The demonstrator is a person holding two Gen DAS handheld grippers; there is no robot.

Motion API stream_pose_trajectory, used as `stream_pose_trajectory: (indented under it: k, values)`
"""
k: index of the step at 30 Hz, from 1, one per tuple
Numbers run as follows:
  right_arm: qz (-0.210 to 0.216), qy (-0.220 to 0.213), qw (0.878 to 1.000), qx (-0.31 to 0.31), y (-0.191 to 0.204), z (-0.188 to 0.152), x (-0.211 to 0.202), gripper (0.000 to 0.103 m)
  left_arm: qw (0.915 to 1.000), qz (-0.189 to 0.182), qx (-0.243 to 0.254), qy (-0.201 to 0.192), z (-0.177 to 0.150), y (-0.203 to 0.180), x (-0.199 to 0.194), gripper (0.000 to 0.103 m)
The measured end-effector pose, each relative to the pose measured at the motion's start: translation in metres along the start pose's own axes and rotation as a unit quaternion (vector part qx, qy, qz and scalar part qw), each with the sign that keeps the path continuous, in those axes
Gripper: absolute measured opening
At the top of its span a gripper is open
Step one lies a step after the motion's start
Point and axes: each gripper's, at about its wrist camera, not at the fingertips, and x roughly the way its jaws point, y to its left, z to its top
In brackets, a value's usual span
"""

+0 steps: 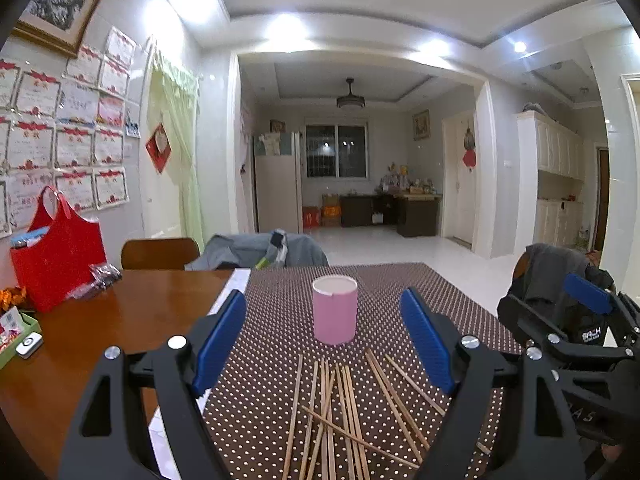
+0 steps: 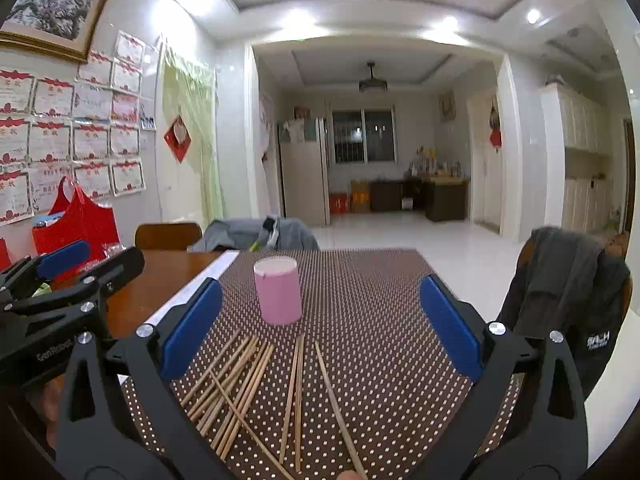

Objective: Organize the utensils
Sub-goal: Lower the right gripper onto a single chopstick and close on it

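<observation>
Wooden desk [image 1: 120, 320], half covered by a dotted brown mat [image 1: 380, 280]. Red bag [image 1: 60, 256] at its left edge by the wall. Both grippers, left [image 1: 324, 340] and right [image 2: 320, 320], held above the mat, fingers spread wide, gripping nothing. Pink cup [image 1: 335, 309] upright mid-mat. Chopsticks [image 1: 340, 408] scattered loose just before it.

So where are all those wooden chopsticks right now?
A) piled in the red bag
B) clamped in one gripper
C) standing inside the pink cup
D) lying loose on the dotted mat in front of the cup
D: the chopsticks lie scattered flat on the dotted mat just in front of the pink cup, and both the left gripper and right gripper are open with nothing in them.
</observation>
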Motion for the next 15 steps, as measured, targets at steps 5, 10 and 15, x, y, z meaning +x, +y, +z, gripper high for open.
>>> stream_pose_trajectory:
  k: [5,10,15]
  values:
    - [0.007,0.045,0.999,-0.011,0.001,-0.011,0.026,0.097,0.9974,-0.017,-0.005,0.070,-0.012,0.008,0.037,0.078]
    - [0.007,0.118,0.992,-0.033,-0.007,-0.028,0.063,0.097,0.9881,-0.035,-0.018,0.148,-0.031,0.030,0.080,0.078]
    - [-0.002,0.195,0.980,-0.044,-0.023,-0.049,0.095,0.097,0.9672,-0.024,-0.020,0.252,-0.053,0.062,0.133,0.078]
